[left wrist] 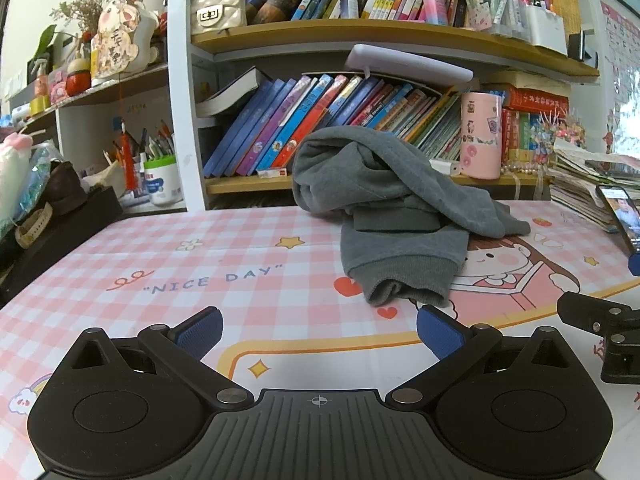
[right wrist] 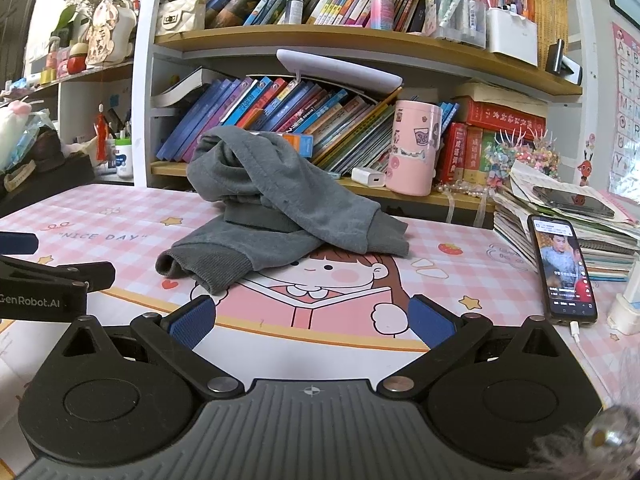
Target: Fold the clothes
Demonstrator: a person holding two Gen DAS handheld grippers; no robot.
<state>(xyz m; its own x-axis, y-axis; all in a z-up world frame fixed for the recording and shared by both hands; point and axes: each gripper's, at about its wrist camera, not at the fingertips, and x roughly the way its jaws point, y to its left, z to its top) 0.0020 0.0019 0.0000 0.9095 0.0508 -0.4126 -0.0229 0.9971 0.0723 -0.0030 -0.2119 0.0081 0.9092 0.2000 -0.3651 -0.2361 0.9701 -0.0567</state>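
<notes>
A grey sweatshirt (left wrist: pixel 392 208) lies crumpled in a heap on the pink checked table mat (left wrist: pixel 200 264), one ribbed cuff pointing toward me. My left gripper (left wrist: pixel 319 330) stands open just short of that cuff, nothing between its blue pads. In the right wrist view the same grey sweatshirt (right wrist: pixel 280 208) lies ahead and slightly left, with a sleeve draped to the right. My right gripper (right wrist: pixel 311 318) is open over the mat (right wrist: pixel 460 276), a little short of the garment. Each gripper shows at the edge of the other's view.
A bookshelf (left wrist: pixel 360 36) full of books stands right behind the table. A pink cup (right wrist: pixel 414 146) and a white charger sit on its low shelf. A lit phone (right wrist: pixel 564 268) leans on a stack of books at the right. A black box (left wrist: pixel 60 232) borders the left.
</notes>
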